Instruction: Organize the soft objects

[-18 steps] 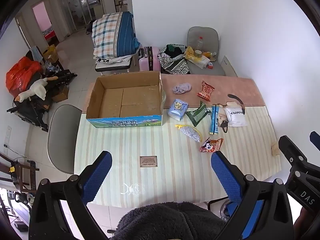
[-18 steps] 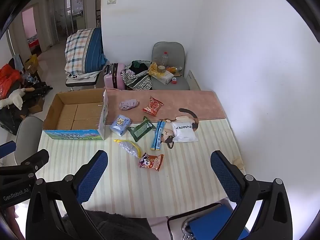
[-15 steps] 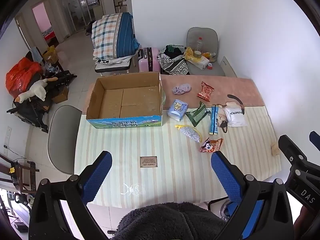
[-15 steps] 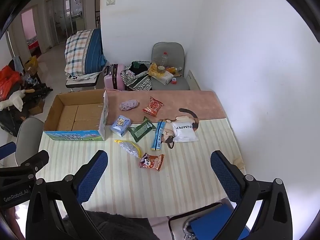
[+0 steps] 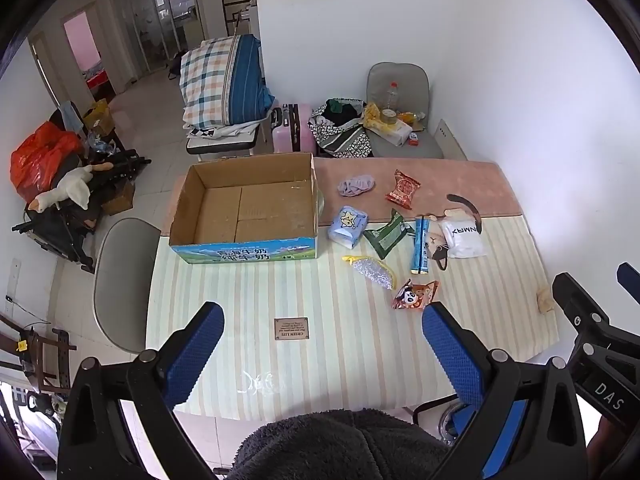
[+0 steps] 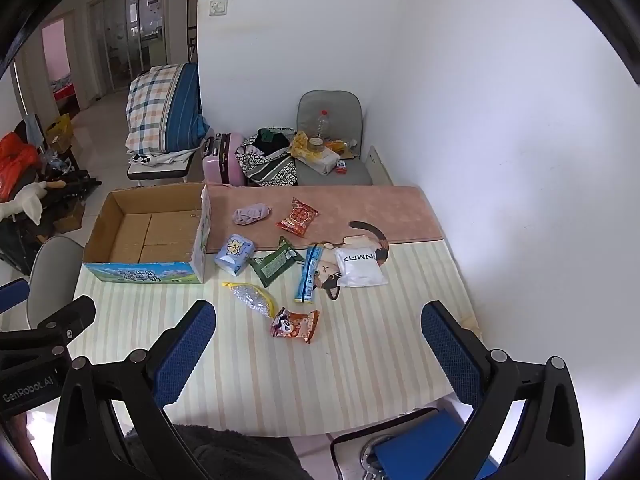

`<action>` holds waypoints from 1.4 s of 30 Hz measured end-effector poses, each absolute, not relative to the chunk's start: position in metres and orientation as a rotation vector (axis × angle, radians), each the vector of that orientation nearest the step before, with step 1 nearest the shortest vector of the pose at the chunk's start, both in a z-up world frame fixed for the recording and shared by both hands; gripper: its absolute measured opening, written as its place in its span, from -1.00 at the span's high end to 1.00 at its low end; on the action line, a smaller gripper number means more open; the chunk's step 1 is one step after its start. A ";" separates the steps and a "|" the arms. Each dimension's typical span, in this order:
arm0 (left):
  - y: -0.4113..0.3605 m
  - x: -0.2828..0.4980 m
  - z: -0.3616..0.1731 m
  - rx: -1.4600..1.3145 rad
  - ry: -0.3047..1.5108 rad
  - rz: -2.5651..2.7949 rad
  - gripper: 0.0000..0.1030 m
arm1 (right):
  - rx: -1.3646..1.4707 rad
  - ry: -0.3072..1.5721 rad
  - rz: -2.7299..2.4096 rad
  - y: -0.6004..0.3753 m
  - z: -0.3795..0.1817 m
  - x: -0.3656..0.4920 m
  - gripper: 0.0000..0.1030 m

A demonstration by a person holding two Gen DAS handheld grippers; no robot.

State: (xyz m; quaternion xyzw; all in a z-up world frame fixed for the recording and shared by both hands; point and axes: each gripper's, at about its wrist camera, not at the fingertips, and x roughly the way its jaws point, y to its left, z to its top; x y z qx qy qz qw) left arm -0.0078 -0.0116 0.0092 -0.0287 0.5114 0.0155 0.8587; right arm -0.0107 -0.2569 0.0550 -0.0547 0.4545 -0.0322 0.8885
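Observation:
An open, empty cardboard box (image 5: 244, 210) (image 6: 148, 240) stands on the table's left part. To its right lie several soft packets: a purple cloth (image 5: 355, 185) (image 6: 252, 214), a red snack bag (image 5: 402, 190) (image 6: 297, 217), a blue tissue pack (image 5: 347, 221) (image 6: 234, 254), a green pouch (image 5: 387, 234) (image 6: 276, 266), a blue stick pack (image 5: 420, 245), a white pouch (image 5: 464, 237) (image 6: 358, 267), a silver mesh bag (image 5: 372, 271) (image 6: 252, 298) and an orange panda bag (image 5: 414, 295) (image 6: 295, 325). My left gripper (image 5: 322, 326) and right gripper (image 6: 318, 322) are open and empty, high above the table's near side.
The table (image 5: 256, 300) has a striped cloth and a pink runner (image 5: 472, 184) at the back. A grey chair (image 5: 120, 280) stands at its left. Behind are a chair with bedding (image 5: 224, 88), a pink suitcase (image 5: 294, 128) and a cluttered chair (image 5: 400, 128). White wall on the right.
Both views have shifted very slightly. The objects lie as before and both grippers remain open.

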 end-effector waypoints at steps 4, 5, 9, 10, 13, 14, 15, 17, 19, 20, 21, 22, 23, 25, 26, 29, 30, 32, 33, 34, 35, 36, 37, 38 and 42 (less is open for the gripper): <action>-0.014 -0.009 0.012 -0.056 1.065 0.035 -0.97 | -0.115 0.939 -0.069 -0.263 0.057 -0.013 -1.00; -0.016 -0.010 0.013 -0.055 1.062 0.036 -0.97 | -0.120 0.937 -0.071 -0.258 0.056 -0.014 -1.00; -0.017 -0.012 0.013 -0.051 1.060 0.032 -0.97 | -0.116 0.944 -0.074 -0.263 0.058 -0.017 -1.00; -0.018 -0.012 0.013 -0.051 1.062 0.031 -0.97 | -0.117 0.943 -0.076 -0.264 0.059 -0.017 -1.00; -0.018 -0.013 0.013 -0.049 1.064 0.028 -0.97 | -0.115 0.942 -0.074 -0.263 0.057 -0.018 -1.00; -0.018 -0.013 0.013 -0.050 1.061 0.027 -0.97 | -0.118 0.941 -0.074 -0.263 0.057 -0.019 -1.00; -0.018 -0.013 0.013 -0.050 1.060 0.027 -0.97 | -0.118 0.941 -0.074 -0.263 0.057 -0.019 -1.00; -0.018 -0.014 0.012 -0.051 1.058 0.027 -0.97 | -0.119 0.940 -0.074 -0.262 0.058 -0.019 -1.00; -0.018 -0.013 0.013 -0.048 1.060 0.026 -0.97 | -0.119 0.941 -0.074 -0.263 0.058 -0.019 -1.00; -0.018 -0.013 0.013 -0.046 1.059 0.026 -0.97 | -0.120 0.941 -0.074 -0.262 0.058 -0.019 -1.00; -0.018 -0.013 0.013 -0.049 1.059 0.027 -0.97 | -0.120 0.941 -0.075 -0.263 0.058 -0.019 -1.00; -0.018 -0.013 0.013 -0.050 1.059 0.027 -0.97 | -0.121 0.941 -0.076 -0.262 0.057 -0.019 -1.00; -0.018 -0.013 0.013 -0.049 1.061 0.027 -0.97 | -0.123 0.943 -0.076 -0.262 0.056 -0.019 -1.00; -0.018 -0.013 0.013 -0.047 1.060 0.026 -0.97 | -0.124 0.944 -0.077 -0.261 0.055 -0.018 -1.00; -0.019 -0.013 0.014 -0.044 1.059 0.027 -0.97 | -0.124 0.943 -0.077 -0.261 0.054 -0.019 -1.00; -0.019 -0.011 0.014 -0.043 1.058 0.027 -0.97 | -0.124 0.942 -0.077 -0.261 0.055 -0.019 -1.00; -0.019 -0.011 0.014 -0.042 1.059 0.027 -0.97 | -0.123 0.942 -0.075 -0.261 0.055 -0.018 -1.00; -0.019 -0.011 0.016 -0.037 1.058 0.027 -0.97 | -0.125 0.946 -0.075 -0.261 0.054 -0.018 -1.00; -0.019 -0.011 0.016 -0.038 1.057 0.027 -0.97 | -0.129 0.943 -0.074 -0.260 0.054 -0.019 -1.00; -0.018 -0.011 0.017 -0.039 1.057 0.027 -0.97 | -0.132 0.942 -0.073 -0.259 0.055 -0.019 -1.00; -0.018 -0.011 0.017 -0.037 1.056 0.026 -0.97 | -0.135 0.942 -0.073 -0.259 0.055 -0.019 -1.00; -0.018 -0.011 0.017 -0.036 1.055 0.027 -0.97 | -0.134 0.942 -0.072 -0.259 0.055 -0.018 -1.00; -0.017 -0.011 0.017 -0.037 1.054 0.026 -0.97 | -0.128 0.940 -0.074 -0.260 0.054 -0.019 -1.00; -0.017 -0.011 0.018 -0.037 1.054 0.027 -0.97 | -0.129 0.937 -0.074 -0.259 0.055 -0.019 -1.00; -0.017 -0.011 0.018 -0.036 1.054 0.028 -0.97 | -0.130 0.926 -0.078 -0.258 0.056 -0.019 -1.00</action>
